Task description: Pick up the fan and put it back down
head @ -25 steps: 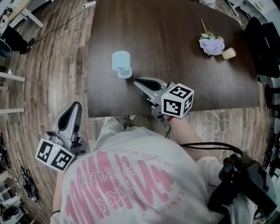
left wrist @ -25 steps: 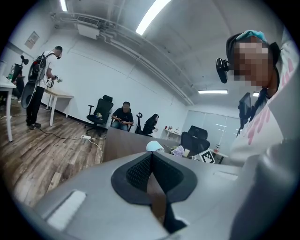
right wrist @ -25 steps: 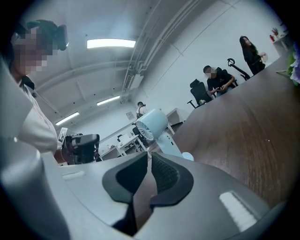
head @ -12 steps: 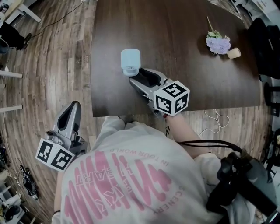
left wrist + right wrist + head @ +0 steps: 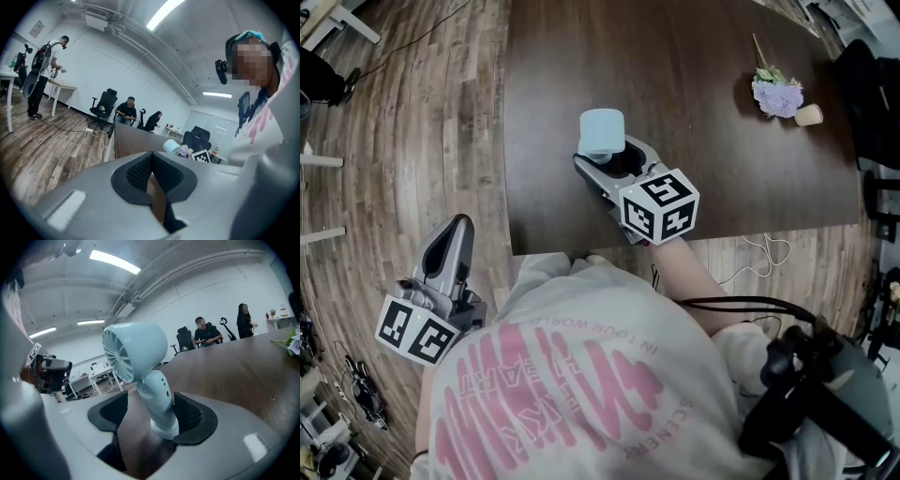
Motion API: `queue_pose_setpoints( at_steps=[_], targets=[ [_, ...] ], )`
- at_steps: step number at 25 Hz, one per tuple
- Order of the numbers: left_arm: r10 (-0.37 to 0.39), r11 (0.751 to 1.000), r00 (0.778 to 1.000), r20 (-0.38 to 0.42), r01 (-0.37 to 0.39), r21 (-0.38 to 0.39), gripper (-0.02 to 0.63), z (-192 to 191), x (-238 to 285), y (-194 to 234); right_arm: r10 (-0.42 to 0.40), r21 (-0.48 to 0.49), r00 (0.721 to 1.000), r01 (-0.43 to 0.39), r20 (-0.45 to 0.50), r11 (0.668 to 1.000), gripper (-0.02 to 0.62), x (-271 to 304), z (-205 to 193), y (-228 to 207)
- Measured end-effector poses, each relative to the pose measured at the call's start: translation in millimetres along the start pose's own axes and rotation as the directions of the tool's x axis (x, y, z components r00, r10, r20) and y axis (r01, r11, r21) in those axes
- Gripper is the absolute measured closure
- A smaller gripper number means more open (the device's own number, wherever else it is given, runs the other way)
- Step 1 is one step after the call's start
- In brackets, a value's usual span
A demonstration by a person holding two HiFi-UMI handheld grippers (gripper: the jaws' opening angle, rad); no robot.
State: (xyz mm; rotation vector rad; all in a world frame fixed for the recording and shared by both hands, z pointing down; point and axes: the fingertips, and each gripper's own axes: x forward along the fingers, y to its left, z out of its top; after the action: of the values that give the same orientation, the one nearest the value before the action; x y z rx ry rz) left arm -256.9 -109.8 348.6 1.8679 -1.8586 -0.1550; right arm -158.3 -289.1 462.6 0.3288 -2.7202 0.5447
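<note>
A small pale-blue fan [image 5: 602, 131] stands upright on the dark wooden table [image 5: 722, 141], near its front left corner. My right gripper [image 5: 609, 157] reaches over the table edge with its jaws opening, one on each side of the fan's stem. In the right gripper view the fan [image 5: 136, 352] rises between the two dark pads of the right gripper [image 5: 150, 411]; the right pad lies close against the stem and the left pad stands apart. My left gripper [image 5: 457, 225] hangs over the floor left of the table, shut and holding nothing, its pads [image 5: 140, 168] meeting at the tips.
A purple flower sprig [image 5: 776, 94] and a small beige cup [image 5: 809, 114] lie at the table's far right. A white cable [image 5: 759, 253] loops on the floor by the front edge. Dark chairs [image 5: 872, 84] stand to the right. People sit and stand in the background.
My right gripper has moved forward up to the fan, and its jaws have gone from shut to spread around the fan's stem. The left gripper stays where it was.
</note>
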Motion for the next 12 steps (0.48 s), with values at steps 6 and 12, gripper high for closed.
queue_pose_setpoints(
  at_steps=[6, 12],
  targets=[
    [-0.025, 1.0, 1.0, -0.01, 0.025, -0.011, 0.588, 5.3, 6.7, 20.5, -0.073, -0.002, 0.997, 0.073, 0.004, 0.997, 0.282, 14.9, 3.9, -3.9],
    [-0.076, 0.997, 0.997, -0.03, 0.075, -0.016, 0.588, 14.7, 19.2, 39.7, -0.223, -0.018, 0.975, 0.223, -0.003, 0.975, 0.309, 24.9, 5.6, -10.5]
  ],
)
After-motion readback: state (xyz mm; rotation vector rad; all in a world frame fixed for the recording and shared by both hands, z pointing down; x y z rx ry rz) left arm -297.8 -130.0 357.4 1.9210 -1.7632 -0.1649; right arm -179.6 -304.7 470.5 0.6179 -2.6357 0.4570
